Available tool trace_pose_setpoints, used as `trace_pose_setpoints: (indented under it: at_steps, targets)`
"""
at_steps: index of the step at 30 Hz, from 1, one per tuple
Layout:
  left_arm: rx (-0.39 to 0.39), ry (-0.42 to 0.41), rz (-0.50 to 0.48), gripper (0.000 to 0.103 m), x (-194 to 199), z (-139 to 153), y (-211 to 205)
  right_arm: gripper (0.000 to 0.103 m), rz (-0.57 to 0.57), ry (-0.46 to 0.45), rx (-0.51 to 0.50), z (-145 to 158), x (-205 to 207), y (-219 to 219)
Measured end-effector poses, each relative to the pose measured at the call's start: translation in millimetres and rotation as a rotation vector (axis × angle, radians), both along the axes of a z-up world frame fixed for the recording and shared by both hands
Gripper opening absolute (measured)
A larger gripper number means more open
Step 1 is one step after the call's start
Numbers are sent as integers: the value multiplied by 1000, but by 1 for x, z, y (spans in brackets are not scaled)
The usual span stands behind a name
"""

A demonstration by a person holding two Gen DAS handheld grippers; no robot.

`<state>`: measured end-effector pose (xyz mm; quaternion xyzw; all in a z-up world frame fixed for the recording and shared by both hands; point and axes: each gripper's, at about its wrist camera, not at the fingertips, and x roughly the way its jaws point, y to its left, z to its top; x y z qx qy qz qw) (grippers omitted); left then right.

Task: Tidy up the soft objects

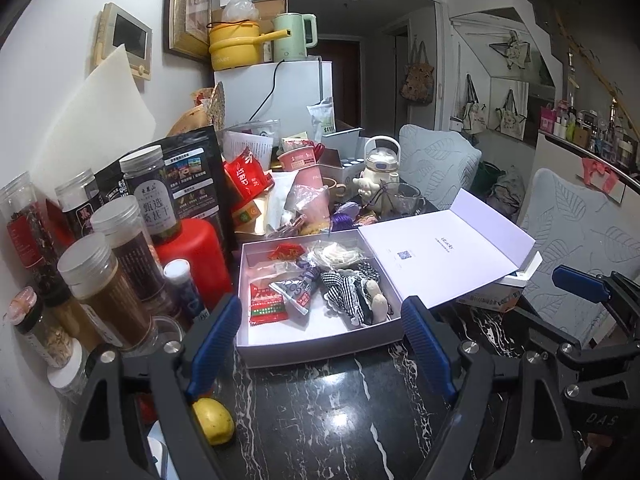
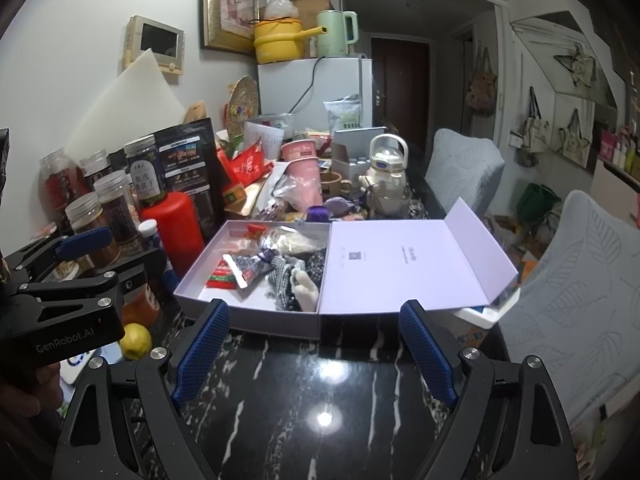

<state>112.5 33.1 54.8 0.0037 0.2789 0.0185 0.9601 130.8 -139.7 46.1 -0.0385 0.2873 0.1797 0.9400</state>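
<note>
An open lavender box [image 1: 320, 344] [image 2: 200, 300] sits on the black marble table, its lid [image 1: 440, 256] [image 2: 404, 264] folded out to the right. Inside lie a black-and-white gingham fabric toy [image 1: 348, 292] [image 2: 288, 280], a red packet [image 1: 266, 308] [image 2: 220, 278], a blue-white sachet [image 1: 294, 290] [image 2: 250, 268] and a clear bag [image 1: 336, 254] [image 2: 292, 240]. My left gripper [image 1: 322, 344] is open and empty just in front of the box. My right gripper [image 2: 316, 356] is open and empty before the box and lid hinge.
Jars [image 1: 108, 280] [image 2: 96, 224], a red bottle [image 1: 192, 256] [image 2: 176, 228] and a lemon [image 1: 214, 420] [image 2: 136, 340] crowd the left. Cups, packets and a white teapot [image 1: 380, 164] [image 2: 386, 164] stand behind the box. Grey chairs [image 2: 568, 280] stand at the right.
</note>
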Motion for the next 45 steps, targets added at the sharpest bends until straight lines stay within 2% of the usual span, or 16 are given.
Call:
trace_pose_setpoints:
  at_steps: [15, 45]
  targets:
    - [-21, 11, 17, 82, 0, -2, 6, 88, 8, -1, -6, 0, -3, 1]
    - [-14, 22, -1, 82, -5, -4, -1, 88, 8, -4, -15, 3, -5, -3]
